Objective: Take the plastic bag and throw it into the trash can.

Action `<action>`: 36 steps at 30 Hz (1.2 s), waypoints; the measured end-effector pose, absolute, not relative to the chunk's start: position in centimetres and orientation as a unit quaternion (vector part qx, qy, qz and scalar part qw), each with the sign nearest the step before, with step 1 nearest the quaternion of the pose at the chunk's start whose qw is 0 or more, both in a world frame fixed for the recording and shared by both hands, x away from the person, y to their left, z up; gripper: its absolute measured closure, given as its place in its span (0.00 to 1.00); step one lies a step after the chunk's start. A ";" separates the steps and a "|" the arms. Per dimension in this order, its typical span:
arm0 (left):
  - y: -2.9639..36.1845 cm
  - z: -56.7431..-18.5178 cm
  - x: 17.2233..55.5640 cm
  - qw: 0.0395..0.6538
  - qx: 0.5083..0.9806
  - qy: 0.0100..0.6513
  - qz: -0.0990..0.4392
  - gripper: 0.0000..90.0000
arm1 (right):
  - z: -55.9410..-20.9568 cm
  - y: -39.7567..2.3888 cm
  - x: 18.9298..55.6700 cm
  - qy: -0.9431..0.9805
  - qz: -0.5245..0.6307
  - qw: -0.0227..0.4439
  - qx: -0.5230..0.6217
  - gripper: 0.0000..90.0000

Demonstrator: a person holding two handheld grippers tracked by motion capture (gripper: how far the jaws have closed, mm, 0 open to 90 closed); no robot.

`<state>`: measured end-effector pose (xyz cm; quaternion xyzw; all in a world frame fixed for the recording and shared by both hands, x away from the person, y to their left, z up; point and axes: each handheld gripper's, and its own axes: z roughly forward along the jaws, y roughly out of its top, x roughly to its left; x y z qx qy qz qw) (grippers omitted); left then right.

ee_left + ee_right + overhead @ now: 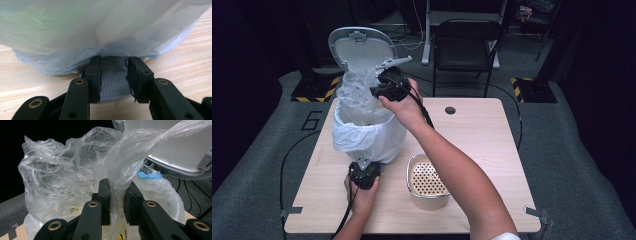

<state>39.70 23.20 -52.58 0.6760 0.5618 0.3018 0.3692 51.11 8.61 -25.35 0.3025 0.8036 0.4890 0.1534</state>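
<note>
Nearest me, my left claw (364,172) sits low on the counter (492,150), its jaws narrowed onto the grey ribbed pedal (113,83) at the foot of the bin (367,130). I judge that pressing here is what keeps the lid (359,47) tipped up and the bin from sliding, so I want steady downward weight, not a harder squeeze.

Just right of the bin stands a small metal tub with a perforated insert (428,179), close beside my right forearm; I should lift straight up so my arm does not knock it.

Farther off, my right claw (388,86) is above the bin's mouth, jaws closed on a gathered fold of the clear bag (75,175) that rises out of the white liner (357,135). The bite looks thin, a twist of film only. To do this well I would draw up slowly and evenly, watching that the film does not slip or tear, and keep clear of the open lid's hinge arm behind.
</note>
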 end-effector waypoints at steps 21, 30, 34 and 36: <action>23.2 -52.6 39.7 0.368 0.677 0.561 0.302 0.71 | -25.8 8.6 51.3 0.808 0.462 0.168 0.325 0.44; 23.2 -52.5 39.7 0.366 0.679 0.562 0.300 0.71 | -25.3 7.2 50.9 0.805 0.464 0.176 0.324 0.45; 23.2 -52.5 39.7 0.368 0.677 0.563 0.300 0.71 | -25.1 6.4 50.5 0.809 0.462 0.180 0.317 0.45; 23.2 -52.5 39.7 0.366 0.678 0.562 0.300 0.71 | -25.1 5.9 50.1 0.807 0.466 0.185 0.312 0.45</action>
